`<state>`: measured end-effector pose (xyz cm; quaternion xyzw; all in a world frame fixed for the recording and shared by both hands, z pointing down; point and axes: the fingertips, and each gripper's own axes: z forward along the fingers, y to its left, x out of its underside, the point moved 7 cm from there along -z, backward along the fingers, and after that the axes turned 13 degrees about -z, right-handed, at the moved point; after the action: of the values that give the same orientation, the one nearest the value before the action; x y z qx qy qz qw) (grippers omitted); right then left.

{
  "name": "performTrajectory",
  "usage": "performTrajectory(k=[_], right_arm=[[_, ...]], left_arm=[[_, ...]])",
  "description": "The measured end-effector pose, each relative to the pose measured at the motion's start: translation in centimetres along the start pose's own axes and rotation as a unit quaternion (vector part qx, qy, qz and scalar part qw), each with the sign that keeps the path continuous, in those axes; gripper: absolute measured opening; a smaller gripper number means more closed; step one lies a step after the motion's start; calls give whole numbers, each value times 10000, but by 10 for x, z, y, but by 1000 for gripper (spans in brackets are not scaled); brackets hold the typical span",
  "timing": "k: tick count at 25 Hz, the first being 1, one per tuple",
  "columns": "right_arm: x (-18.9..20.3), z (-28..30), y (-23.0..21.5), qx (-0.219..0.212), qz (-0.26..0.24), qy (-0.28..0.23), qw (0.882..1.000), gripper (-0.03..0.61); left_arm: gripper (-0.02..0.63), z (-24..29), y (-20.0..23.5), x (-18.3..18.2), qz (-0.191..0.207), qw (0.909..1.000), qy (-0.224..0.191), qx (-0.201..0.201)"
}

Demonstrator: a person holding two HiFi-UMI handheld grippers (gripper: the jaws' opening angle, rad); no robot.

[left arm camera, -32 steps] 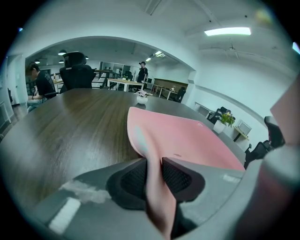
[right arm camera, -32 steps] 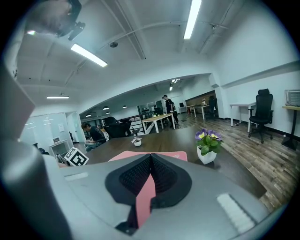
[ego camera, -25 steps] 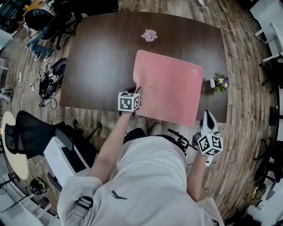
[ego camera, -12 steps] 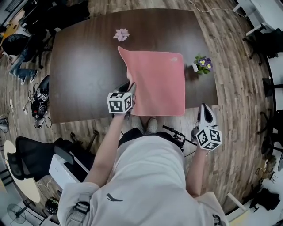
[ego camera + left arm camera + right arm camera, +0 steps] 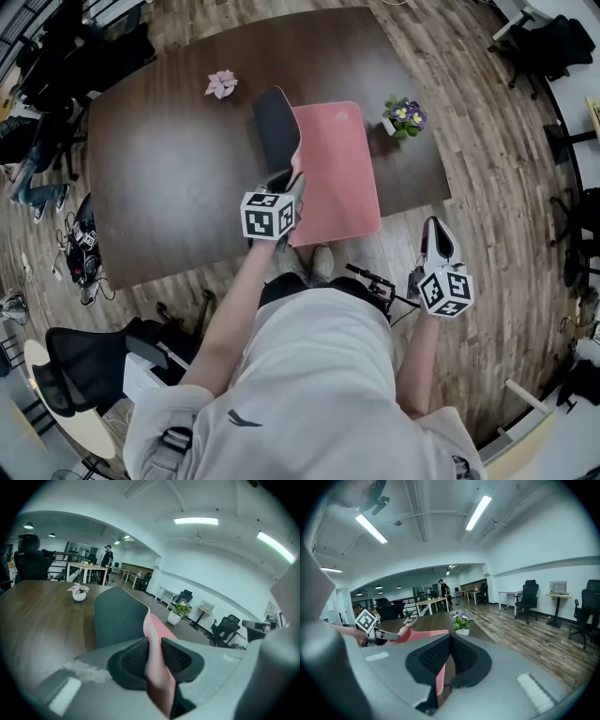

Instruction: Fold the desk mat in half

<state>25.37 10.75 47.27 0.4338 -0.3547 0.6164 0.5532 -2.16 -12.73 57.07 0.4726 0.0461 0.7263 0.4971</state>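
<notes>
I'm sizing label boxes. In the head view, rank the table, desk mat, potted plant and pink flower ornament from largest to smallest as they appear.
1. table
2. desk mat, its left part lifted
3. potted plant and pink flower ornament: these look about alike, so they are not ranked against each other.

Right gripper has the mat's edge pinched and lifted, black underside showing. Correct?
Wrong gripper. The left gripper has the desk mat edge pinched and lifted, black underside showing. The left gripper view shows the pink edge between its jaws. The right gripper hangs beside the table.
</notes>
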Motion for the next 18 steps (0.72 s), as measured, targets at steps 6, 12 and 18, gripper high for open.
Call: performTrajectory(k=[6,12,18], right_arm=[[8,-27,-8,341,96,87,9993,0],[21,-57,-14,735,232,229,9968,0],[27,-76,-17,964,286,352,9943,0]], left_arm=[[104,33,-24,17,147,9984,440,332],[104,68,-45,33,144,9943,840,633],[104,100,-68,44,68,9897,1143,854]])
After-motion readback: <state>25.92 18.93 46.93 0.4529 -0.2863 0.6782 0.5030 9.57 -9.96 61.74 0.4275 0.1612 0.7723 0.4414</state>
